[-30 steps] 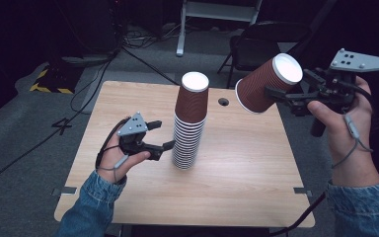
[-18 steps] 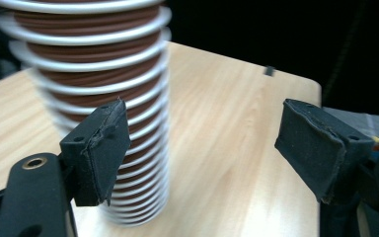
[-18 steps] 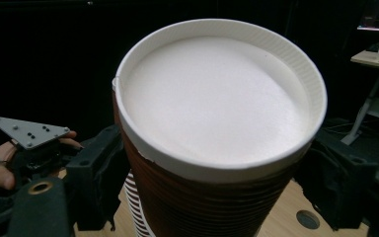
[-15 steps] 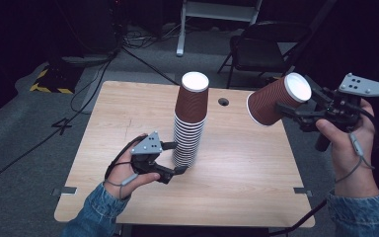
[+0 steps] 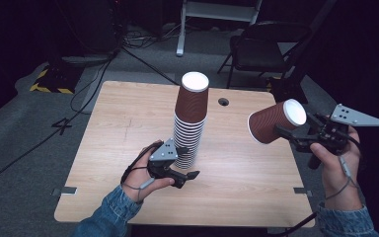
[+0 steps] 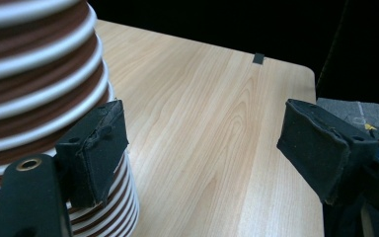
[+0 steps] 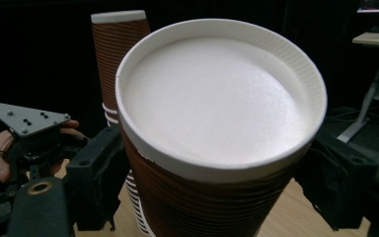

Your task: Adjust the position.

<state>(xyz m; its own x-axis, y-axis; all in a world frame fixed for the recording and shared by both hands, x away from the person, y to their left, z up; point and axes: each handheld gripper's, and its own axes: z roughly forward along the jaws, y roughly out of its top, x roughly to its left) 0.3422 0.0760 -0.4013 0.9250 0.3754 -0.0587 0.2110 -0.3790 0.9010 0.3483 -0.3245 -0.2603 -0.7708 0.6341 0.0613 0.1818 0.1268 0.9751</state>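
Note:
A tall stack of upside-down brown paper cups [image 5: 190,121] stands mid-table. My left gripper [image 5: 188,163] sits low at the stack's foot, open. In the left gripper view one pad [image 6: 96,148] lies against the lowest rims of the stack [image 6: 34,69], the other pad [image 6: 321,148] stands far off over bare wood, and nothing is between them. My right gripper [image 5: 288,131] hangs over the table's right edge, shut on a single brown cup [image 5: 276,121] lying sideways. In the right gripper view that cup's white base [image 7: 217,108] faces the camera, with the stack [image 7: 118,49] behind it.
The wooden table [image 5: 128,113] has a small round hole [image 5: 223,101] behind the stack. A dark folding chair [image 5: 261,49] stands beyond the far edge. Cables run over the grey floor, with a yellow-and-black striped object [image 5: 52,79] at the left.
My left gripper has slid right and down to the foot of the stack. My right gripper has sunk with its cup, from beside the stack's top to lower over the right edge.

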